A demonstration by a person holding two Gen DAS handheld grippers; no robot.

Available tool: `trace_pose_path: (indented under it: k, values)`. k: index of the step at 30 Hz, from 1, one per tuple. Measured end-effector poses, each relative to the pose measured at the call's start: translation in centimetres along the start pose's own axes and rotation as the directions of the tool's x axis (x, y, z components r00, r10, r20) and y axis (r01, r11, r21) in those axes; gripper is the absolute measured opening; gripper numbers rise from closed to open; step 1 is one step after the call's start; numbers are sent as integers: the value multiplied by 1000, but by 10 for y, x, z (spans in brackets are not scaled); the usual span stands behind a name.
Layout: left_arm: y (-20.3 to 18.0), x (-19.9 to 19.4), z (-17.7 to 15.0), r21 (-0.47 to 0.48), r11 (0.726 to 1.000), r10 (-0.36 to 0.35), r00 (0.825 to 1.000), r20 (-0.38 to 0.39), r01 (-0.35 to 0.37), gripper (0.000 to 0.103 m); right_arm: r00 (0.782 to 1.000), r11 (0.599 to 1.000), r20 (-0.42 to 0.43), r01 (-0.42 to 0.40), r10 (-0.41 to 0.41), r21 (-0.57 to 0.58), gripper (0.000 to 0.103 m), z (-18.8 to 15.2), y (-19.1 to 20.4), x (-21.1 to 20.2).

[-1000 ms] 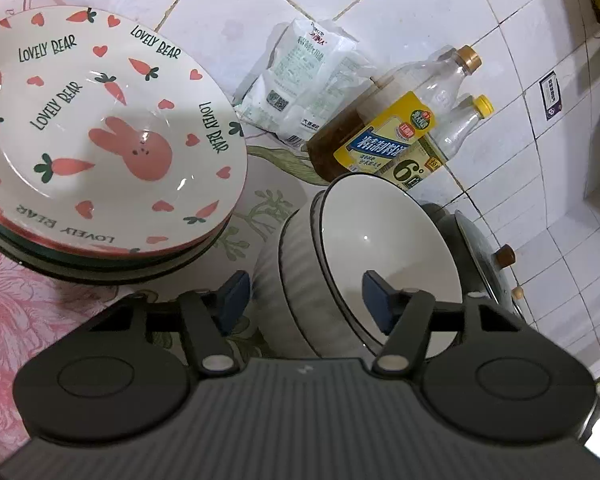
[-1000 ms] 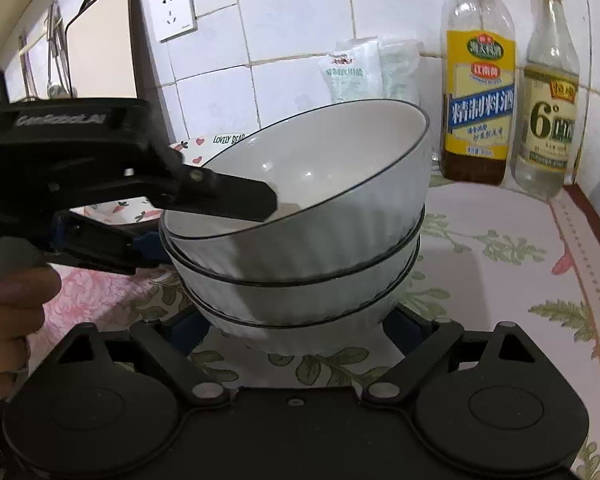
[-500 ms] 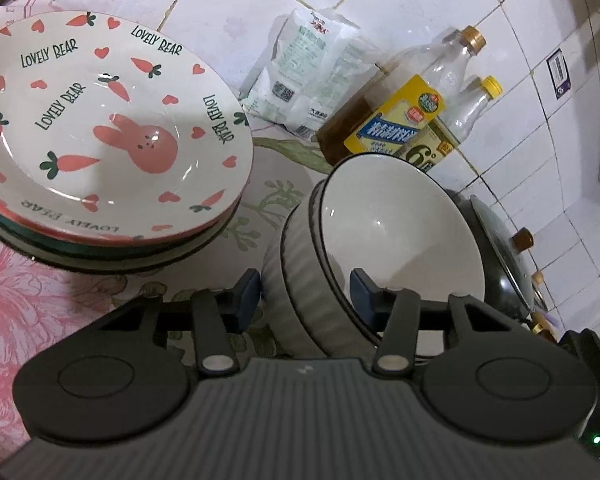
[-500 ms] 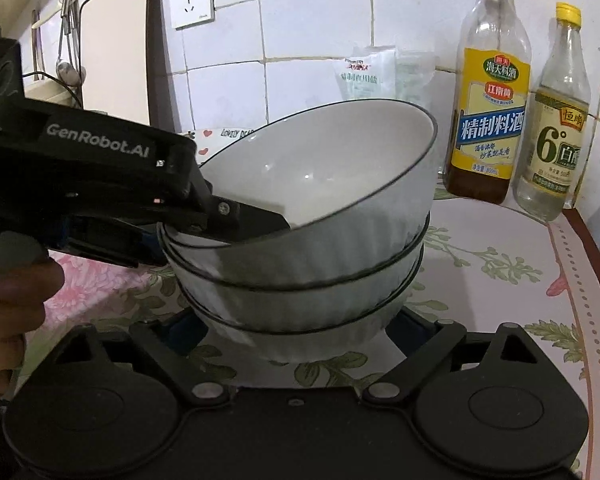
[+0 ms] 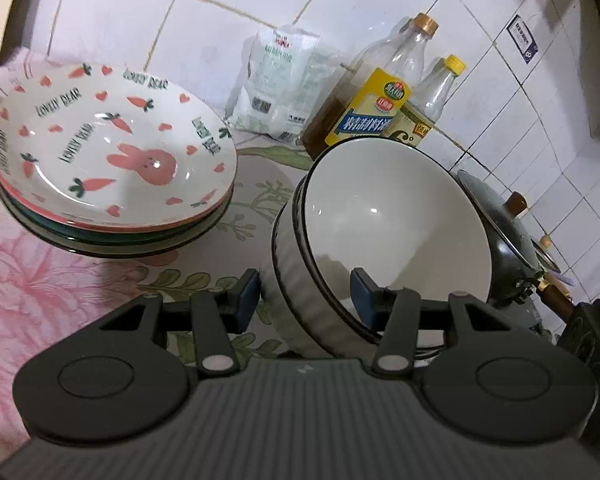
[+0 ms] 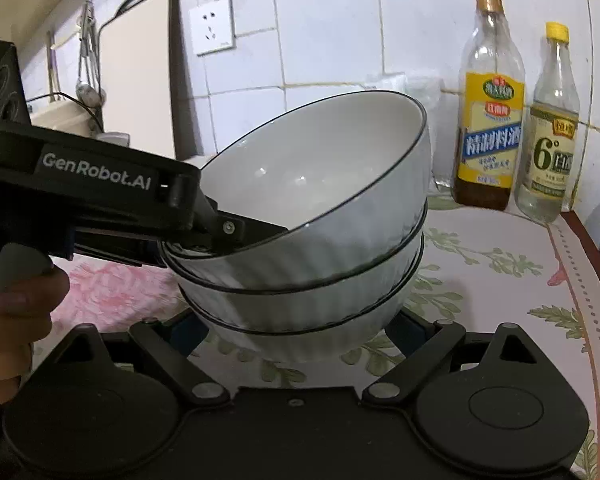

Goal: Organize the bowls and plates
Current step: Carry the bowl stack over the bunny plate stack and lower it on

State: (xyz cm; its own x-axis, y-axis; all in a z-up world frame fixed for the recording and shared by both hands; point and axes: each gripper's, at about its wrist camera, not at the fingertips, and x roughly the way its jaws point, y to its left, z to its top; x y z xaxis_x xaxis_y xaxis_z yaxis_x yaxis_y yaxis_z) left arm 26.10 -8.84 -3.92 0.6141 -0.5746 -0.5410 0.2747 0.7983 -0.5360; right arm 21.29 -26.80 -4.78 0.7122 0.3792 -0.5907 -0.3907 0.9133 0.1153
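Far left of the flowered tablecloth [image 5: 40,280]: stack of plates [image 5: 112,216], rabbit-and-carrot one on top, darker rims beneath. Looks finished; sits clear of the work, well apart from both grippers.

Behind, against the tiled wall: white packet [image 5: 278,84], then two bottles [image 6: 488,120], pushed back so the front of the table stays free for stacking.

Centre: three white ribbed bowls [image 6: 312,280], nested. Lower two sit level on the cloth. Top bowl [image 6: 320,184] tilted, near-left edge down inside the one below, far-right edge raised.

Left gripper [image 5: 304,296] reaches in from the left. One finger lies inside the tilted bowl, the other outside the stack's wall, so the rim runs between them. From the left wrist view there is a clear gap from each pad to the wall; the jaws stand apart rather than pinching, though the contact point is partly hidden from the right side. My reading: it is either settling the bowl or about to level it.

Right gripper [image 6: 296,328], low at the front of the stack, jaws spread wide, one blue pad either side of the bottom bowl. Whether the pads touch the bowl I cannot tell. Probably there to keep the stack from sliding.

Far right, beyond the bowls: dark lidded pot [image 5: 500,232].

Remaining, I judge: seat the top bowl flat.
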Motion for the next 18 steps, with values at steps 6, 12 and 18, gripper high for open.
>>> trace_pose_path:
  k: [6, 12, 18]
  values:
    - [-2, -28, 1, 26, 1000, 5, 1000, 29, -5, 47, 999, 1000, 40, -19, 19, -10, 96, 3, 17, -14]
    - [1, -58, 11, 25, 1000, 15, 998, 63, -16, 47, 997, 998, 68, -46, 48, -43, 96, 19, 39, -22]
    - [9, -83, 29, 32, 998, 58, 995, 86, -61, 47, 993, 994, 81, -87, 92, -65, 96, 41, 59, -15]
